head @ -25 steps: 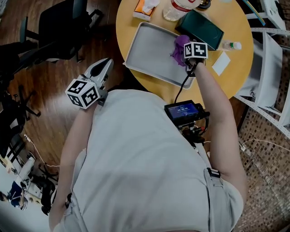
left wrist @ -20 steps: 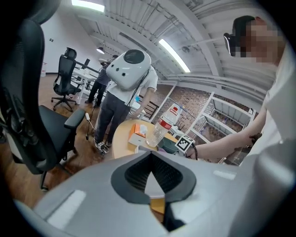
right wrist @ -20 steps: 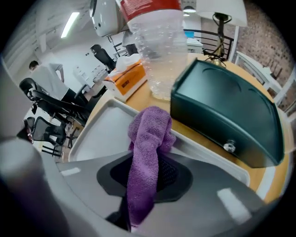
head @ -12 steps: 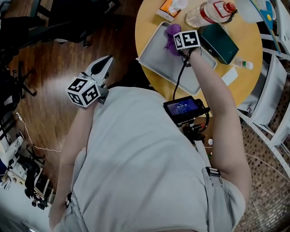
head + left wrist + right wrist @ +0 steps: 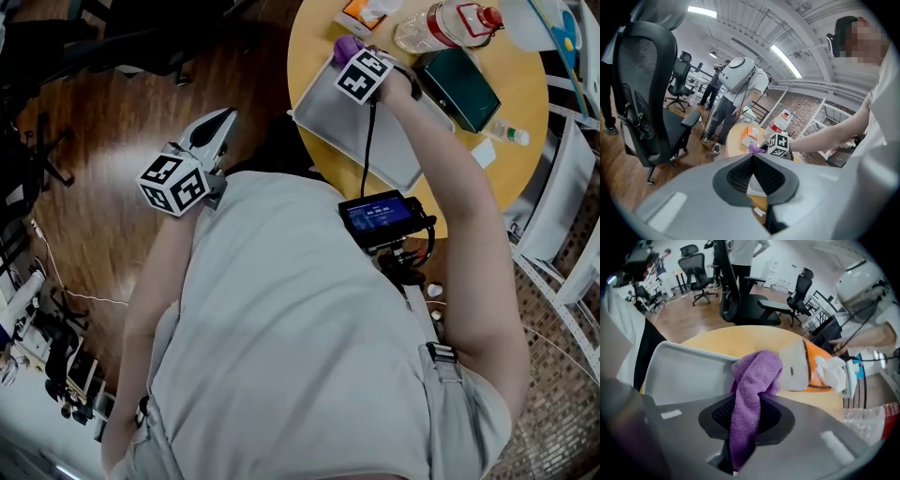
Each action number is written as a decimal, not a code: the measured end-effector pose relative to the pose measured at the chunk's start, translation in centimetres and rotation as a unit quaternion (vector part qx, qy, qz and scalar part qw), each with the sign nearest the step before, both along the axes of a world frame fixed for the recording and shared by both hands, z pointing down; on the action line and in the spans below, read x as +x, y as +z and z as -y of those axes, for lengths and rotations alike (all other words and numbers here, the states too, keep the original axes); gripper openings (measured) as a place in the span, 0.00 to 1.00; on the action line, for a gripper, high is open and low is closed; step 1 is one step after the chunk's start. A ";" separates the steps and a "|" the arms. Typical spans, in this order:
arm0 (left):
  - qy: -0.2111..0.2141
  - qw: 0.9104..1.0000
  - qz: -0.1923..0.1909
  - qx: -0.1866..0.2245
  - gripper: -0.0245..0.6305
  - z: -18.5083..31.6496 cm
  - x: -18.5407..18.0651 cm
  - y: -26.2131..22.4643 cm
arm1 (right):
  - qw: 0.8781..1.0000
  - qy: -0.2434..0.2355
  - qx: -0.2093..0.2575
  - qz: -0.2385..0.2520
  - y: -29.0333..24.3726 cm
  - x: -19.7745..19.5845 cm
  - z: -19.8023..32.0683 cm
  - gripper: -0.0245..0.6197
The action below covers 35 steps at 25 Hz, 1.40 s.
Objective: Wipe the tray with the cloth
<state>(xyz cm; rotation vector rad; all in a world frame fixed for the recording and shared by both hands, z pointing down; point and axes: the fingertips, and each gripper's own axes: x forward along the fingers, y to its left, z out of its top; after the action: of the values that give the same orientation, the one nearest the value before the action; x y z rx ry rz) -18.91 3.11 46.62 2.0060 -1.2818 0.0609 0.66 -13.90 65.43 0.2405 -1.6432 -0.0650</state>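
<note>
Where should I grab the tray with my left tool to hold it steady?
Probably the raised rim of the tray at its near-left corner, coming in from your side: the lip there is thin, bare and clear of the cloth.

place: probably an office | cues: swivel chairs (image 5: pixel 647 103), wood floor (image 5: pixel 131 112)

The person is wearing a pale grey short-sleeved shirt (image 5: pixel 281 319). The grey left gripper (image 5: pixel 222 119) and right gripper (image 5: pixel 746 399) are each carrying a cube (image 5: pixel 173 183) with black-and-white square markers; a black cable (image 5: pixel 367 141) is running to a small black screen (image 5: pixel 380 214).
</note>
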 end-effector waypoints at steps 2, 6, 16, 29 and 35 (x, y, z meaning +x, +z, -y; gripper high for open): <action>0.003 1.000 0.000 0.001 0.04 0.2 0.0 0.2 | 1.000 -0.016 0.001 -0.006 0.4 -0.6 -0.4 0.15; 0.010 1.000 -0.001 0.006 0.04 0.2 0.5 0.0 | 0.999 0.000 -0.048 0.019 0.1 -1.7 -3.6 0.15; 0.041 0.999 -0.013 0.005 0.04 1.1 2.2 -0.1 | 0.995 0.005 -0.070 0.068 0.1 -0.4 -8.6 0.15; 0.127 0.992 -0.024 -0.004 0.04 5.3 5.2 1.3 | 0.951 0.294 -0.092 0.035 1.9 14.7 -7.9 0.16; 0.166 0.986 -0.023 -0.002 0.04 5.8 7.4 0.9 | 0.924 0.377 -0.066 0.013 1.2 21.8 -9.4 0.16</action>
<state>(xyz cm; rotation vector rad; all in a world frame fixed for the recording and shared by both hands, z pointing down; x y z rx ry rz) -11.49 -2.68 47.47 2.1864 -0.9063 0.1745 22.49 -4.54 66.60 0.7544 -1.4762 0.6333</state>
